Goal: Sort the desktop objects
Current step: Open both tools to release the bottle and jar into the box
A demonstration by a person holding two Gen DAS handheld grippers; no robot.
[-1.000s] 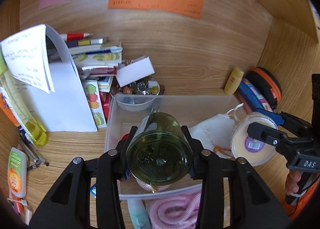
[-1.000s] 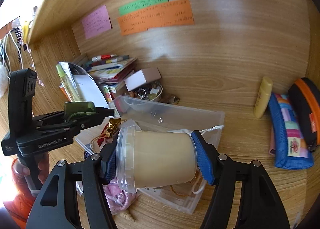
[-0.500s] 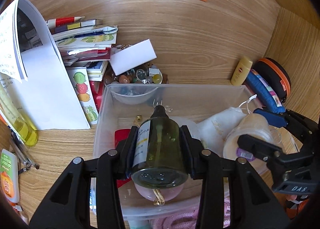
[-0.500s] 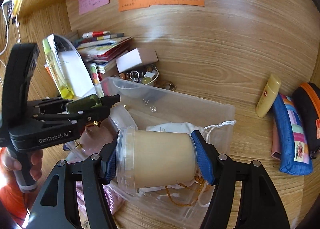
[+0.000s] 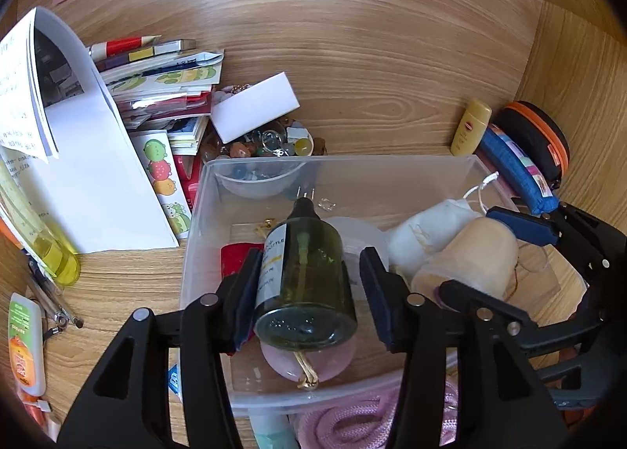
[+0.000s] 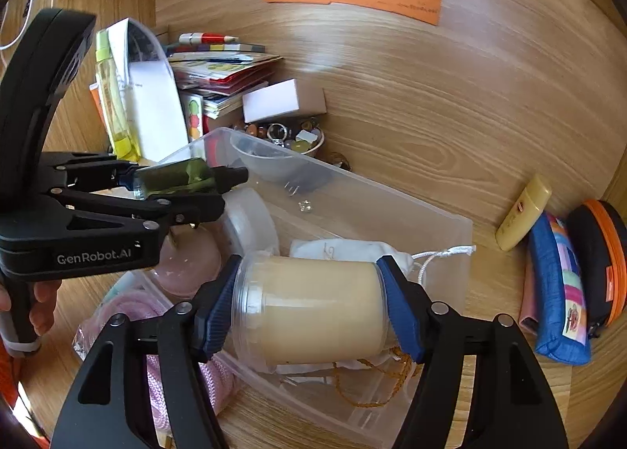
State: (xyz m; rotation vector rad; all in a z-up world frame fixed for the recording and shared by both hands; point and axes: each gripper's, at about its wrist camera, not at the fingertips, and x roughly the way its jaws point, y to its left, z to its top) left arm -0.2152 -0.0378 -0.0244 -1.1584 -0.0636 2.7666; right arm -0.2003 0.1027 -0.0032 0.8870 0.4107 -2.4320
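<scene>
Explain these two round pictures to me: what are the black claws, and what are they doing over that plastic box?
The claws are hand-held grippers, one in each of a person's hands. Each carries a wide-angle camera looking along its fingers, hence two pictures. In the left view, the left gripper clamps a green bottle. In the right view, the right gripper clamps a cream jar. Both hang over a clear box on a wooden desk. The box holds a white pouch and a pink ball. Nearby lie books, a bowl of trinkets and pencil cases.
</scene>
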